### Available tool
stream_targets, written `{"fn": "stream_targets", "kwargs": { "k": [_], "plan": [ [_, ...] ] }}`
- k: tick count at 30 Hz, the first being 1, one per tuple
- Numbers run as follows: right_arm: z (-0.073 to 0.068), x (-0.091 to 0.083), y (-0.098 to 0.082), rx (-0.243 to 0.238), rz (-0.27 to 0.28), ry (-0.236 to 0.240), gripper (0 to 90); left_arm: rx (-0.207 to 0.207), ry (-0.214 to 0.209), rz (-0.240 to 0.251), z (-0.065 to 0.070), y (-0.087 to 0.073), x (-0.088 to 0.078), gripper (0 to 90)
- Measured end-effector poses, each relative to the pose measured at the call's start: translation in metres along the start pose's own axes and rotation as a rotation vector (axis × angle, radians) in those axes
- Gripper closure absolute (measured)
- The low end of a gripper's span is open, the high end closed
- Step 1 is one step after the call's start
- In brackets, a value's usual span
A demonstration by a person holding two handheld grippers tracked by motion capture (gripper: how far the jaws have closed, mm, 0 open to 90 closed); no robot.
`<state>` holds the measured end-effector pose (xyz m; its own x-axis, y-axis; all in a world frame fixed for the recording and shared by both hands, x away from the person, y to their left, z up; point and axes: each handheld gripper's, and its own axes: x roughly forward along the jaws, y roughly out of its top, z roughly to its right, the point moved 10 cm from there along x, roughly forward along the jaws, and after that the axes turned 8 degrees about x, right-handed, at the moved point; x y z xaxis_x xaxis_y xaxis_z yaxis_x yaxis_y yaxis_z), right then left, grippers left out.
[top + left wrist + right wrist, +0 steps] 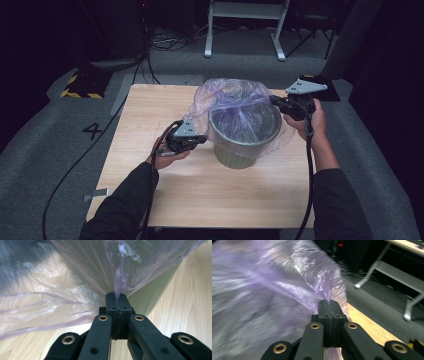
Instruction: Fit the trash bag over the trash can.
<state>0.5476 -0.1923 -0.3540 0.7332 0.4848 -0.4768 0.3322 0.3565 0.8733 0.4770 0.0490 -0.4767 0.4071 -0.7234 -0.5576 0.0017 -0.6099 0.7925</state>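
A green bin [240, 147] stands on the wooden table [150, 115], with a thin purple plastic bag [235, 100] draped in and over its mouth. My left gripper [202, 139] is at the bin's left side, shut on the bag's edge; in the left gripper view the film [87, 272] rises pinched from between the closed jaws of the left gripper [118, 296]. My right gripper [274, 100] is at the bin's far right rim, shut on the bag [274, 290]; the right gripper [329, 302] pinches a fold of it.
Grey carpet surrounds the table. A white metal frame [245, 25] stands beyond the far edge, with cables on the floor and a yellow-black striped block [80, 87] at the far left. Cables trail from both grippers over the near table edge.
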Motion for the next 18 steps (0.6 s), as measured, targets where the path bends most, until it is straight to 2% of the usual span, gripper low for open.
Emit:
{"fn": "stream_targets", "kwargs": {
  "k": [4,6,11,18],
  "plan": [
    [0.025,0.006,-0.003,0.065,0.002,-0.093,90.0,0.015,-0.022,-0.05,0.005,-0.012,0.001,90.0],
    [0.038,0.009,-0.008,0.103,-0.004,-0.127,90.0,0.013,-0.032,-0.051,0.008,-0.015,0.0,90.0],
    [0.051,0.017,-0.018,0.161,-0.021,-0.139,90.0,0.037,-0.066,-0.068,0.019,-0.021,0.0,90.0],
    [0.055,0.03,-0.037,0.18,-0.06,-0.136,90.0,0.074,-0.111,-0.074,0.043,-0.025,-0.002,90.0]
  ]
}}
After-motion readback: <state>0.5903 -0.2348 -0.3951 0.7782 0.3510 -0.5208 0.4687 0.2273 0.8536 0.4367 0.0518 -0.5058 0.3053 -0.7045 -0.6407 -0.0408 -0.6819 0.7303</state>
